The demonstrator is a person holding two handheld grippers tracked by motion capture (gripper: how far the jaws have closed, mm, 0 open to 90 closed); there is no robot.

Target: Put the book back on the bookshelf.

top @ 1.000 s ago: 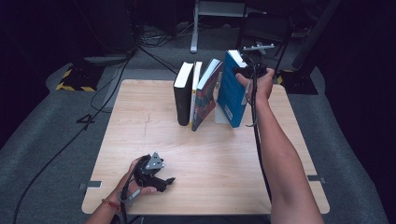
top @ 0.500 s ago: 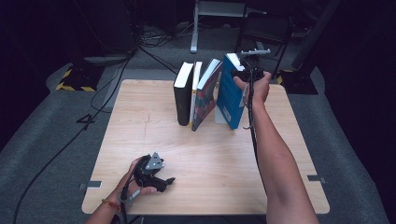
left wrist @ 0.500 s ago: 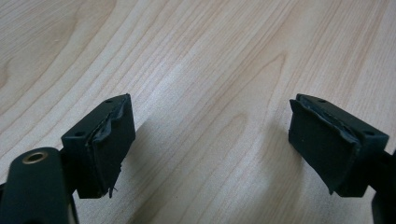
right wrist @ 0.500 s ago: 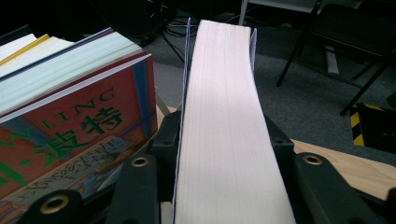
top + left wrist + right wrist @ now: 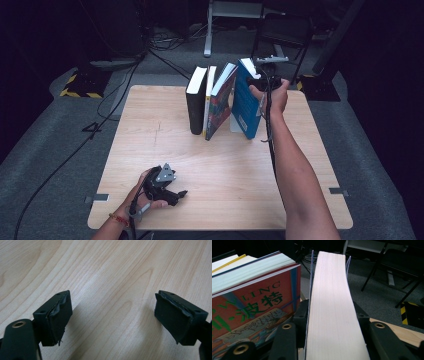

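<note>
Between your black right gripper point(image 5: 332, 322) fingers point(image 5: 300, 315): blue-covered book point(image 5: 246, 102), cream page edges. Beside them: red-orange cover point(image 5: 254, 307), green characters, a blue stripe. Farther off: a black book point(image 5: 195, 102). Under your black left gripper point(image 5: 112, 317): pale wood-grain table point(image 5: 150, 135).

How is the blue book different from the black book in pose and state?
The blue book is tilted, while the black book stands upright. The right gripper is shut on the blue book's top edge; nothing grips the black book. The blue book is at the row's right end, the black book at its left. Both stand on the table.
</note>
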